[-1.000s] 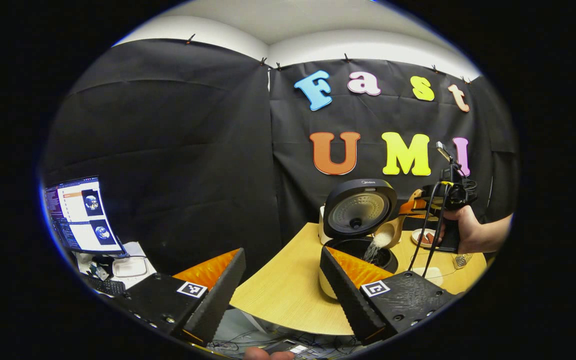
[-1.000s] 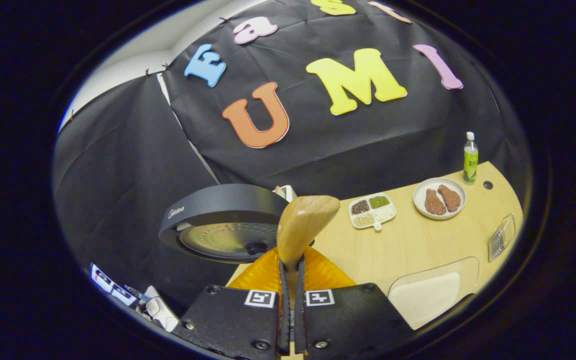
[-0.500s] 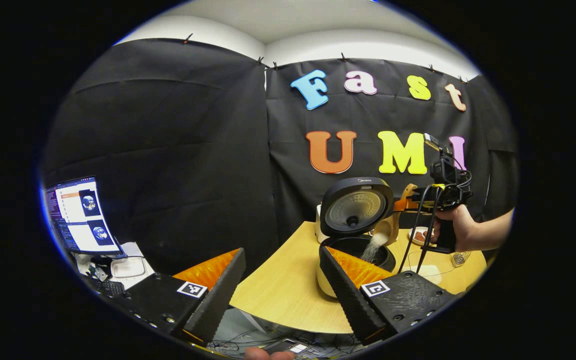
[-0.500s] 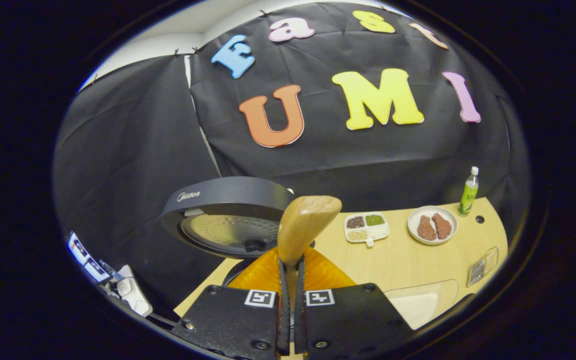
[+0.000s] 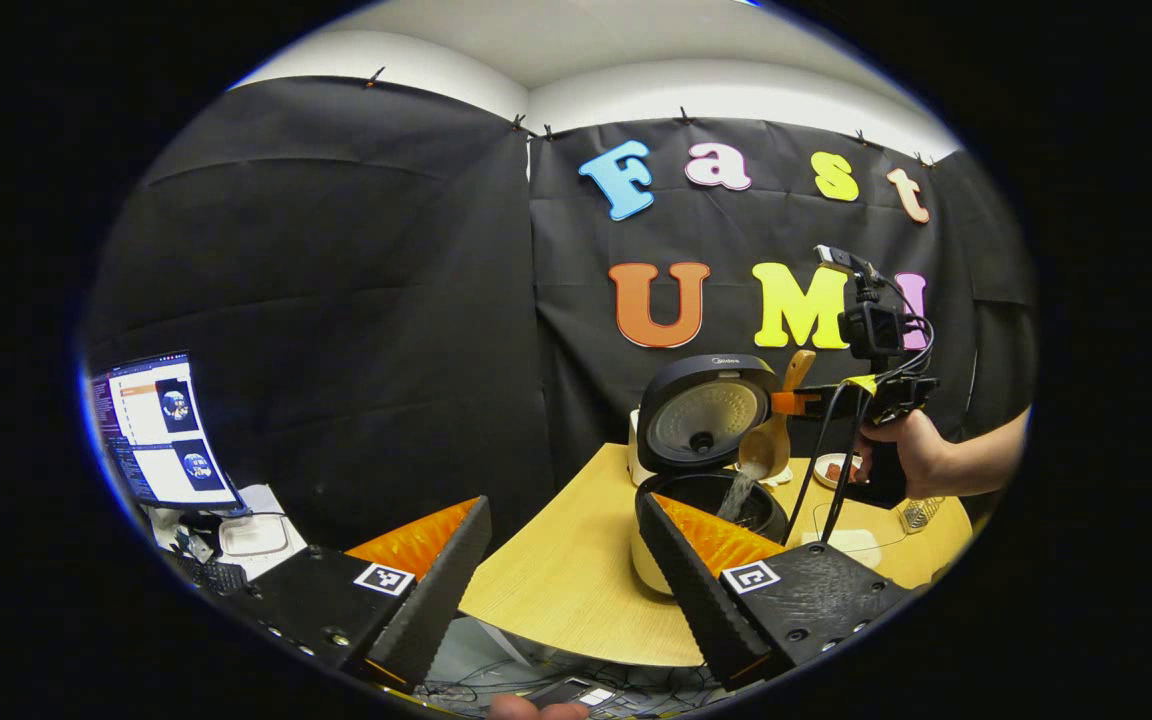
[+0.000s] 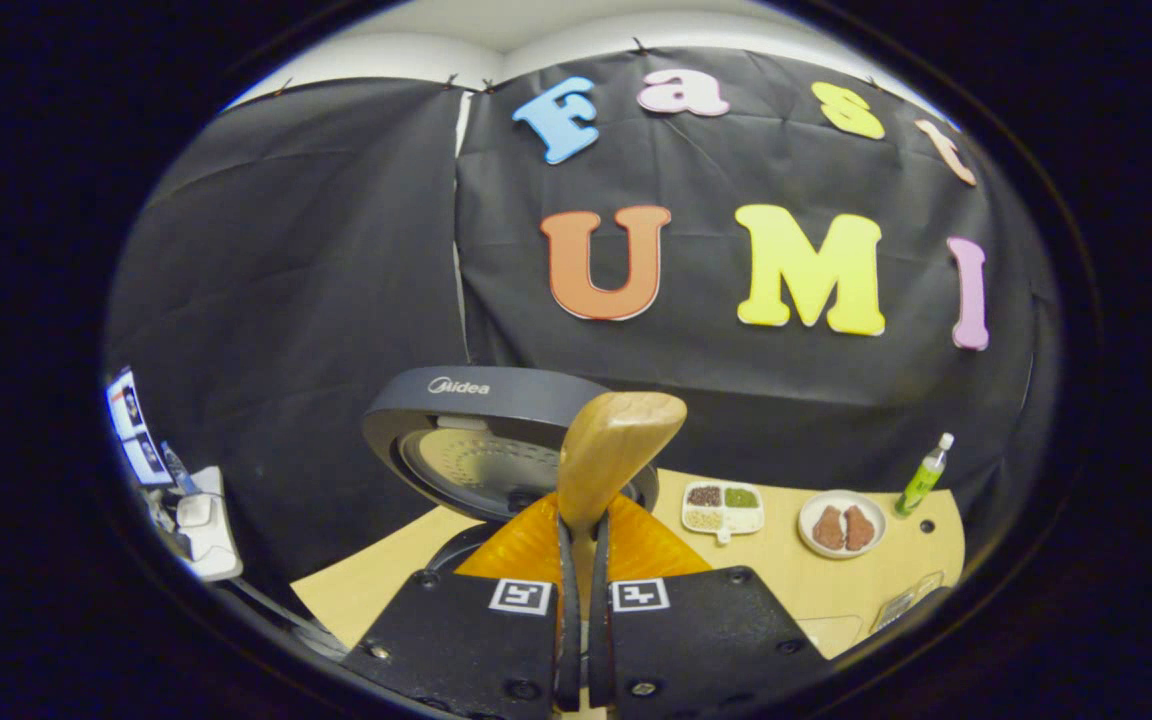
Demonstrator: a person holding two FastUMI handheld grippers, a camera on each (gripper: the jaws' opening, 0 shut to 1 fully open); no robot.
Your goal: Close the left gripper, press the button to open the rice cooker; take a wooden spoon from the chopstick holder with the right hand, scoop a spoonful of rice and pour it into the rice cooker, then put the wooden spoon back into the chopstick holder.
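The rice cooker (image 5: 656,565) stands on the wooden table with its dark lid (image 5: 701,415) raised. Over the open pot, the wooden spoon (image 5: 771,440) hangs bowl-down and white rice (image 5: 739,490) streams into the pot. A hand holds my right gripper (image 5: 786,403) level, shut on the spoon's handle. In the right gripper view my right gripper (image 6: 581,530) pinches the spoon (image 6: 621,440), whose wooden end rises above the fingers, with the lid (image 6: 481,430) just behind. My left gripper (image 5: 561,545) is open and holds nothing, off the table's near-left edge.
A white dish (image 5: 851,545) and a wire-mesh item (image 5: 921,515) lie right of the cooker. Farther back stand a divided tray of grains (image 6: 723,505), a plate with meat pieces (image 6: 841,525) and a green bottle (image 6: 921,475). A monitor (image 5: 161,430) and cluttered desk sit at left.
My right gripper has risen and levelled out, turning the spoon more upright with its bowl pointing down. Rice keeps falling into the pot. The left gripper has barely moved.
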